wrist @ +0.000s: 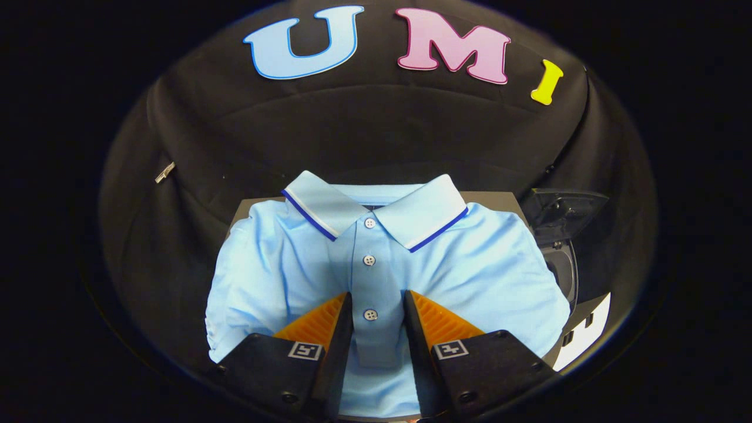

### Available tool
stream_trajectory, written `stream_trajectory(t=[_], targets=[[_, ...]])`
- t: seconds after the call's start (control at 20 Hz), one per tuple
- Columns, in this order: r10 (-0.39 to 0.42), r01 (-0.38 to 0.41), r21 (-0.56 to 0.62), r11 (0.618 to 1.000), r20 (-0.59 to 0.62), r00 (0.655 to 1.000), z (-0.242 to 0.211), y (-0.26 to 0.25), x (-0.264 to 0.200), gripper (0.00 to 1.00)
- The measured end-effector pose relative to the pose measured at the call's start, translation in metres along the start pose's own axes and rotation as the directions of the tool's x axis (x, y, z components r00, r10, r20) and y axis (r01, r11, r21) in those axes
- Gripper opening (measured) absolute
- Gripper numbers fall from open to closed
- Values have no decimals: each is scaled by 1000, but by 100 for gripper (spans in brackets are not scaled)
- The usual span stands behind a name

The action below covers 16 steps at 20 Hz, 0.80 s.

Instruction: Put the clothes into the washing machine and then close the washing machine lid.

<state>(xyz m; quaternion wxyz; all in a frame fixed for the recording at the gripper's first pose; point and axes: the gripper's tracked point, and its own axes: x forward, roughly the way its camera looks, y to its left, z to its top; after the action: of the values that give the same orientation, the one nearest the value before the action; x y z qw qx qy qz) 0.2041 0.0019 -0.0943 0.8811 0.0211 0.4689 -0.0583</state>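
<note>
Tool (378,302) sits directly over the folded polo shirt (376,264), fingers parted to a moderate gap, nothing clamped. The button placket runs straight down the gap between the 2 fingers, lowest button (370,315) right between the tips. I can't tell whether the tips touch the fabric or hang just above it.

Key relation: the shirt's long axis, collar (376,205) to hem, lines up with my fingers' forward direction, collar at the far end. So a close here pinches across the placket, a fold of cloth at centre front. Good spot, roughly balanced left to right.

Shirt lies flat on the tabletop (493,197), covering most of it. The washing machine (561,247) is off to my right, beyond the shirt's right shoulder, lid (564,211) up and opening exposed.

My read: grasp not yet made. Next needs a press down, a close, then lift and carry right. Risk: thin fabric slips or the shirt unfolds and drapes over the machine rim.
</note>
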Motion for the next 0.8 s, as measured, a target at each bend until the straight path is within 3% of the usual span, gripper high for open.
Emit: stream_trajectory(t=[0.1, 0.25, 0.35, 0.6, 0.8], targets=[[4, -4, -13, 1000, -7, 1000, -1, 1, -3, 16], [6, -6, -33, 999, 20, 1000, 2, -1, 2, 16], [10, -8, -37, 999, 45, 999, 2, 1, -5, 5], [90, -97, 36, 995, 170, 981, 21, -1, -29, 5], [78, -84, 17, 996, 239, 968, 39, -23, -54, 5]])
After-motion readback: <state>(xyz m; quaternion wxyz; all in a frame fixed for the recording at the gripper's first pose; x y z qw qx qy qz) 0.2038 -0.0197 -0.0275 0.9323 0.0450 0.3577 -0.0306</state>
